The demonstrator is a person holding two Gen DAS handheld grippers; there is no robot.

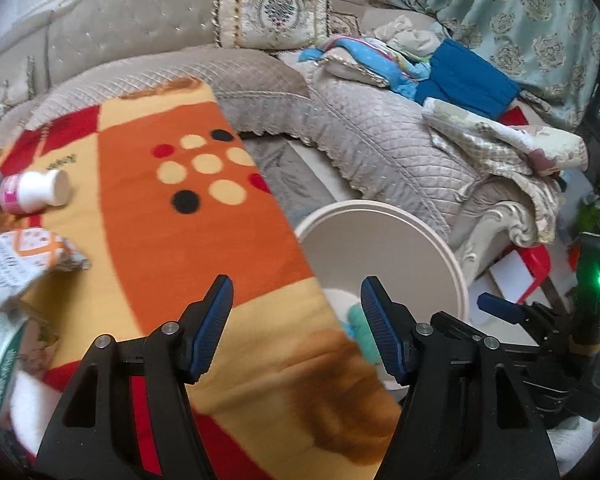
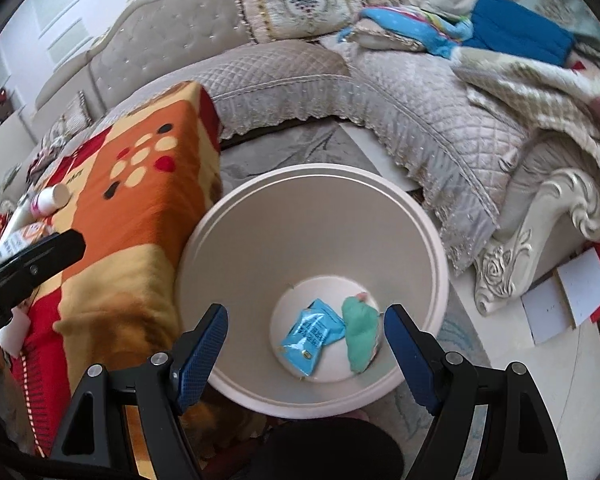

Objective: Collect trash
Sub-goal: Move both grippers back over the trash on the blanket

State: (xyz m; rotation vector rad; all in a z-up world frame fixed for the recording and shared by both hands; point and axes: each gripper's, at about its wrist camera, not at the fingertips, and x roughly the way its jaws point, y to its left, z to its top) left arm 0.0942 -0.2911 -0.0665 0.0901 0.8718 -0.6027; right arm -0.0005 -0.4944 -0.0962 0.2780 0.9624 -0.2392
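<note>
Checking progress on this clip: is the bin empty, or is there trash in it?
Not empty. The right wrist view shows a blue packet and a green wad lying on the bottom of the bin.

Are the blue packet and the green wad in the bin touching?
Touching: the right wrist view shows the flat blue packet meeting the crumpled green wad on the round beige bin's floor.

Blanket-covered table [image 1: 172, 240]: bottle [image 1: 34, 192], wrappers [image 1: 16, 264].

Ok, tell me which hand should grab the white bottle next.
Left, probably. Its open, empty tongs hang over the blanket where the bottle lies. The right tongs, also open and empty, hang over the bin, farther away.
</note>
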